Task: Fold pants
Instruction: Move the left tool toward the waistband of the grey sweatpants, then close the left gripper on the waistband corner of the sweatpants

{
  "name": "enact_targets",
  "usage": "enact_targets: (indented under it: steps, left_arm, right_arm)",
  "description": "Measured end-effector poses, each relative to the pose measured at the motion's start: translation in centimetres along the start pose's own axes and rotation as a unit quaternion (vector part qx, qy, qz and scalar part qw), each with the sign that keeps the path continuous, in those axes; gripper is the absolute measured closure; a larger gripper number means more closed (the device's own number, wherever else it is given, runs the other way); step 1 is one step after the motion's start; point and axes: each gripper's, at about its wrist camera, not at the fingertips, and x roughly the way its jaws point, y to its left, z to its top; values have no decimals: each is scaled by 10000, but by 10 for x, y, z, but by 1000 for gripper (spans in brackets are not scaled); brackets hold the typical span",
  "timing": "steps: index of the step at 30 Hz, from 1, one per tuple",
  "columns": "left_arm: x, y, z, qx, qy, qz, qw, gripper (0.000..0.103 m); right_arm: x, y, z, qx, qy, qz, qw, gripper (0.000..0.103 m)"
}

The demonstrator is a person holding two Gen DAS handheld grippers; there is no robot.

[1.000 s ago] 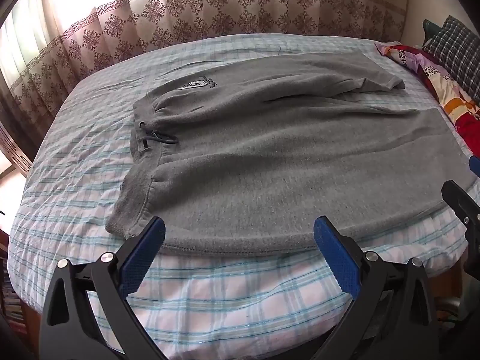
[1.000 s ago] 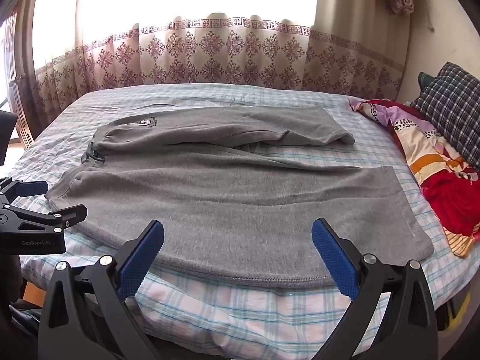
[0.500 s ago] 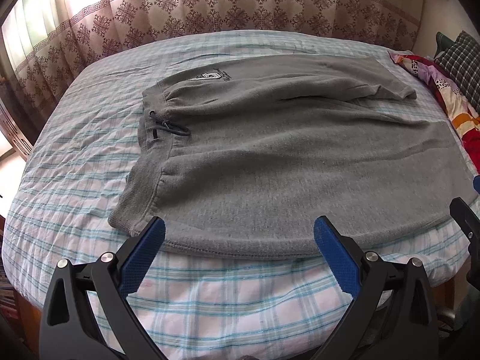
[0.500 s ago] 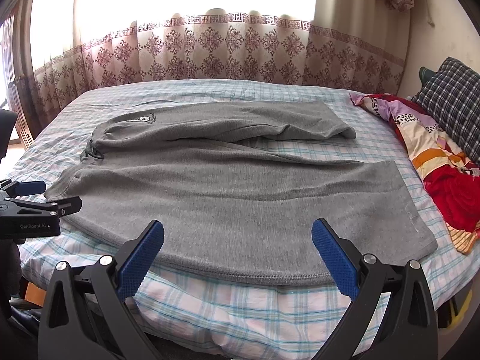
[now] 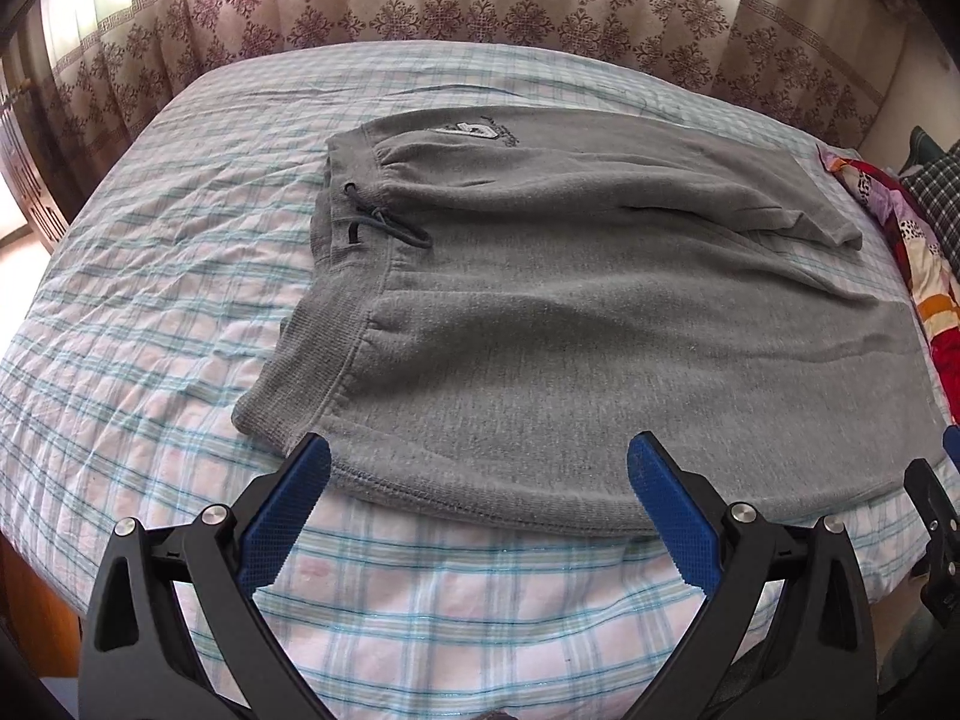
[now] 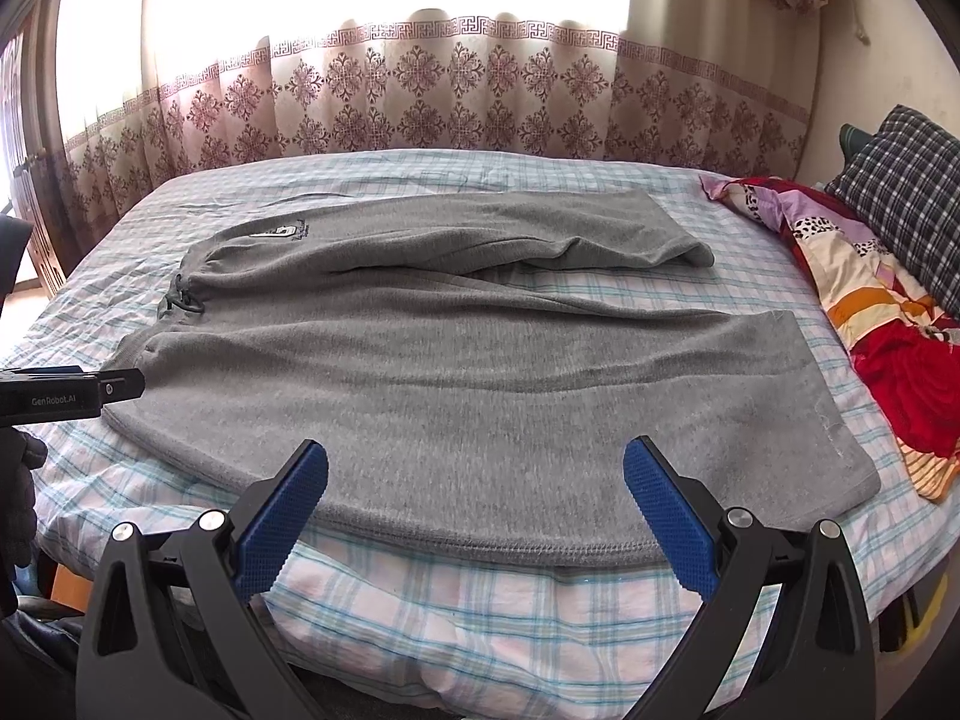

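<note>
Both claws gape empty: your left gripper (image 5: 479, 483) sits low centre by the waistband corner, your right gripper (image 6: 476, 489) at the near leg's seam. The grey pants (image 6: 456, 360) lie flat mid-frame on the checked bed (image 6: 420, 618). Pinch both layers at the near edge before lifting.

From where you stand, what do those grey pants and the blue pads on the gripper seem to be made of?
The grey sweatpants look like thick, matte knit fleece, probably cotton blend: fuzzy surface, ribbed waistband, soft rolling folds. The blue pads on the right gripper appear to be rubber or soft plastic, judging by their fine dimpled grid texture and dull sheen.
</note>
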Motion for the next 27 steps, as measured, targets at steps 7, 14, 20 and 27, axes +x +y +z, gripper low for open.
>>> enact_targets:
  steps: [7, 14, 20, 27]
  left_arm:
    - [9, 10, -2, -272, 188, -96, 9994, 3]
    - [26, 29, -5, -767, 431, -329, 9956, 12]
    - [38, 41, -8, -1115, 625, -502, 9905, 12]
    - [51, 51, -2, -1505, 667, -808, 9830, 12]
  right_arm:
    - [4, 0, 0, -2, 67, 18, 10000, 5]
    - [9, 0, -3, -22, 174, 38, 9998, 5]
    - [12, -1, -5, 6, 246, 57, 9997, 5]
    - [15, 0, -7, -8, 304, 79, 9995, 5]
